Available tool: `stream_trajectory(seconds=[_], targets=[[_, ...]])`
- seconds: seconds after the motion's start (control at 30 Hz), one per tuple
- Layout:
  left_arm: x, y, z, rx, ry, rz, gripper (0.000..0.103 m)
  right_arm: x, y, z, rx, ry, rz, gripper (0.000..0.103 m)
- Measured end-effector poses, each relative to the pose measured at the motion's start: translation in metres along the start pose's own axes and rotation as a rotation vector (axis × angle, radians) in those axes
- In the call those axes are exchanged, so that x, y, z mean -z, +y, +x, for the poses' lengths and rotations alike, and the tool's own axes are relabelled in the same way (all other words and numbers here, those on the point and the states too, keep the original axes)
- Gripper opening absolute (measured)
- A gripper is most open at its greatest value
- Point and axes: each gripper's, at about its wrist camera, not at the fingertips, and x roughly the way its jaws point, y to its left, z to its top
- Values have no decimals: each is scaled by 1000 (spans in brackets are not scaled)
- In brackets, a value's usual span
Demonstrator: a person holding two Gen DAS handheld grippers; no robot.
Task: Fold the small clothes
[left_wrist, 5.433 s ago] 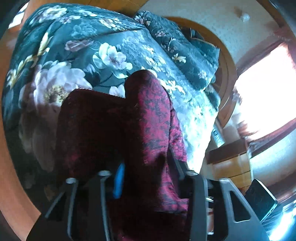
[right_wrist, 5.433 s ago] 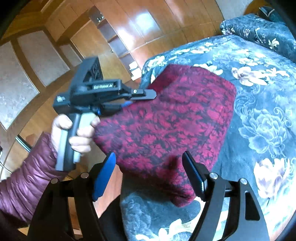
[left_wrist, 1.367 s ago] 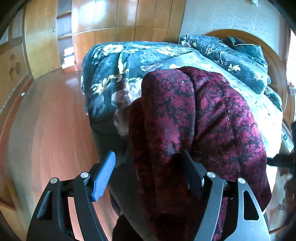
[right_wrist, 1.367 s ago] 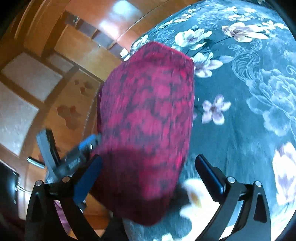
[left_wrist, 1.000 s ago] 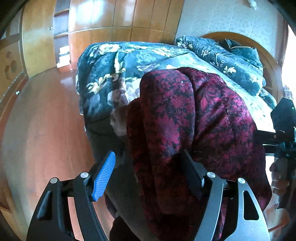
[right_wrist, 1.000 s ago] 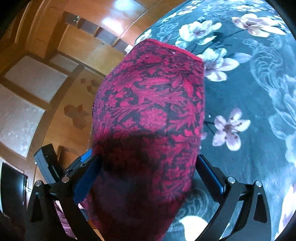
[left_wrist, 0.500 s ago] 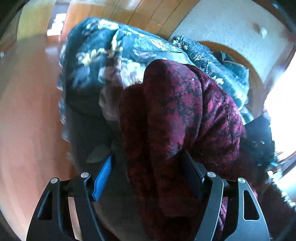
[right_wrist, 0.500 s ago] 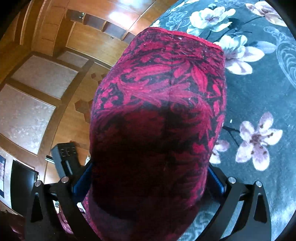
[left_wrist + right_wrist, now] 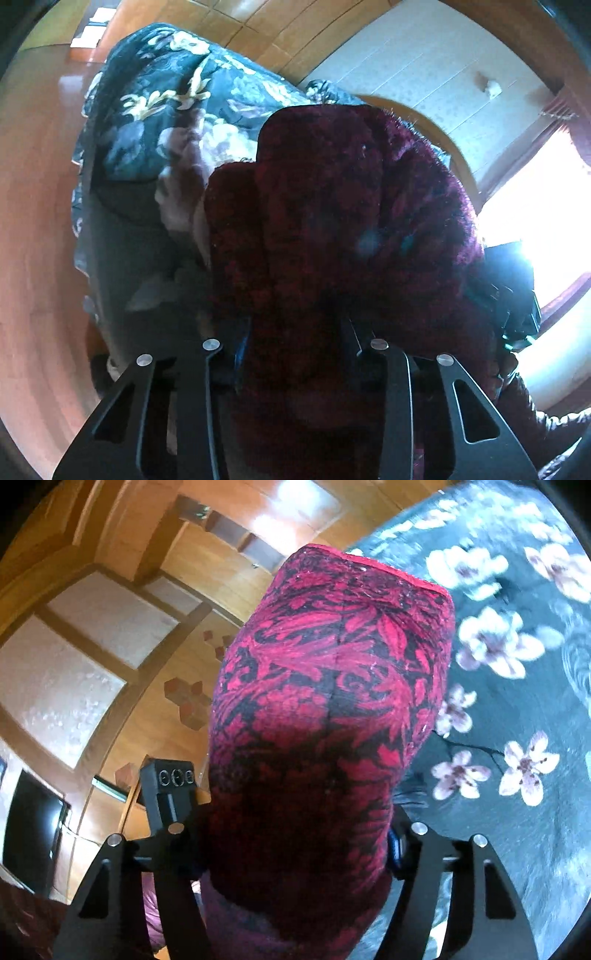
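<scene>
The red-and-black floral garment (image 9: 332,709) lies bunched on the near edge of the bed, between both grippers. The right wrist view shows its bright leaf pattern, a centre seam and a red-piped far hem; the left wrist view shows the same garment (image 9: 332,229) backlit and dark, in thick rounded folds.

The right view also shows the left gripper's body (image 9: 170,790) beside the cloth on the left, and wood wall panelling (image 9: 122,590) behind. The left view shows the window (image 9: 535,206), the arched headboard (image 9: 436,122) and bare wooden floor (image 9: 33,221) left of the bed, open room on that side.

The dark floral bedspread (image 9: 517,709) stretches clear to the right of the garment.

The left gripper (image 9: 295,343) is closing, its jaws narrow with a fold pressed between them. The right gripper (image 9: 295,834) is closing too, its jaws wider, cloth filling the gap and touching both fingers.
</scene>
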Motion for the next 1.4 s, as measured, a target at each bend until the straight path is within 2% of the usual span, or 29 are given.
stream_trajectory(seconds=[0.23, 0.37, 0.47, 0.57, 0.67, 0.73, 0.87, 0.97, 1.07, 1.13, 1.23, 1.27, 1.4], targets=[[-8, -50, 10, 91, -26, 31, 37, -4, 21, -60, 28, -98, -72, 66], [-31, -100, 45, 133, -10, 94, 37, -17, 6, -116, 73, -184, -83, 66], [-49, -150, 89, 161, 23, 155, 37, -24, -15, -166, 115, -250, -75, 66], [-58, -192, 131, 170, 63, 208, 37, -31, -49, -212, 170, -297, -47, 66], [-60, -230, 183, 166, 124, 249, 37, -30, -99, -254, 232, -321, 23, 66], [-54, -251, 225, 133, 179, 282, 36, -23, -135, -271, 280, -320, 79, 66], [-24, -265, 303, 37, 339, 311, 33, 18, -228, -292, 422, -283, 269, 66], [7, -271, 331, 4, 393, 370, 33, 54, -264, -297, 448, -273, 329, 70], [9, -272, 337, 12, 386, 352, 33, 65, -268, -301, 432, -323, 357, 78], [5, -275, 335, -8, 383, 352, 33, 64, -264, -306, 468, -332, 346, 91], [2, -288, 325, -56, 352, 382, 35, 47, -244, -312, 572, -340, 311, 95], [2, -295, 319, -61, 325, 389, 36, 44, -228, -317, 642, -359, 268, 95], [0, -316, 293, -109, 195, 457, 36, 32, -178, -322, 793, -399, 127, 93]])
